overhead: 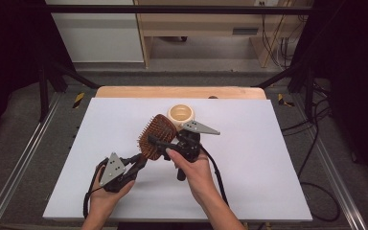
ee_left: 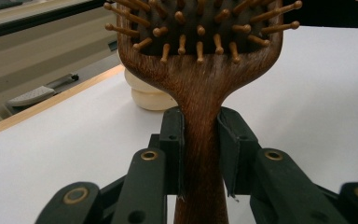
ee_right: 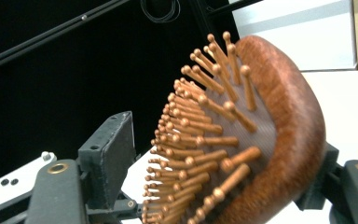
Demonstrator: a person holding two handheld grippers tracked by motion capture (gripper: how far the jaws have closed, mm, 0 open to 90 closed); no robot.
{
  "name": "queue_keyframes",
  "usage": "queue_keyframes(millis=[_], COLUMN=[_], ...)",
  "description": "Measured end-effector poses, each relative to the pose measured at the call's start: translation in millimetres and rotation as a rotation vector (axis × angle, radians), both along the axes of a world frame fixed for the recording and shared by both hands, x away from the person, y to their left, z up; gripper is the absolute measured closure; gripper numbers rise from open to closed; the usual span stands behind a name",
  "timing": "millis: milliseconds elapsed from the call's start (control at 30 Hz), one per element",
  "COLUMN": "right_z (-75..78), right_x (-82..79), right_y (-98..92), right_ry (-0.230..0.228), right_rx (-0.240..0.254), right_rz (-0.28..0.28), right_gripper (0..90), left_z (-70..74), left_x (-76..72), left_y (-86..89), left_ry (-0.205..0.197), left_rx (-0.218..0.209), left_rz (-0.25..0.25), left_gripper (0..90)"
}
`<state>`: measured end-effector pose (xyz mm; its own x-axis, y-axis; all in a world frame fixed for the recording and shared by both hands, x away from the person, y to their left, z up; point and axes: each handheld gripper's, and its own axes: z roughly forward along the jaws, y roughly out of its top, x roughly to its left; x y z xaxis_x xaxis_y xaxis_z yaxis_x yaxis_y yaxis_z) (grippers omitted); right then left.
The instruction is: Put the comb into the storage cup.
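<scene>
Left gripper view shows the left gripper [ee_left: 200,149] clamped on the narrow neck of a wooden hairbrush [ee_left: 200,70], both pads pressed flat against the handle just below where it flares into the head. From the high view that gripper [overhead: 141,160] sits at about seven o'clock on the white table [overhead: 268,158], and the brush [overhead: 157,135] rises from it toward one o'clock, held up off the surface.

The right gripper [overhead: 160,143] comes in from the four o'clock side of the brush head. In the right gripper view its jaws straddle the head: one pad stands just clear of the peg tips [ee_right: 186,140] on the bristle side, the other sits behind the rounded wooden back, and whether that one touches I cannot tell. So the right gripper [ee_right: 214,186] is partly open around the head, not yet gripping it.

As a judgement, the lift is done and the brush is secure in one gripper; what looks to be in hand is taking the head with the second gripper, which is not complete. What follows that cannot be told.

The brush's long axis runs from seven to one o'clock in the high view, handle low and near the person, head high and far, bristles turned toward the ten o'clock side. A cream-coloured ring [overhead: 180,113] lies on the table just past the head, at about twelve o'clock.
</scene>
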<state>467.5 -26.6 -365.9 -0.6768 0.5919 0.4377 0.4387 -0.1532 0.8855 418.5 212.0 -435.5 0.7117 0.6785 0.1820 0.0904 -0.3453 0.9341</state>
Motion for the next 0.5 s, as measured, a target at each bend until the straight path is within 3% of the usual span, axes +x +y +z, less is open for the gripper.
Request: queue_keyframes(millis=[500], right_z=[-2.2], right_x=[6.9], right_y=[1.5], right_ry=[0.035], right_rx=[0.072], right_rz=[-0.013], right_gripper=[41.4], left_z=[-2.1], left_x=[2.3], left_y=[4.0], left_ry=[0.010], left_rx=[-0.023], left_rz=[0.010], left_gripper=[72.3])
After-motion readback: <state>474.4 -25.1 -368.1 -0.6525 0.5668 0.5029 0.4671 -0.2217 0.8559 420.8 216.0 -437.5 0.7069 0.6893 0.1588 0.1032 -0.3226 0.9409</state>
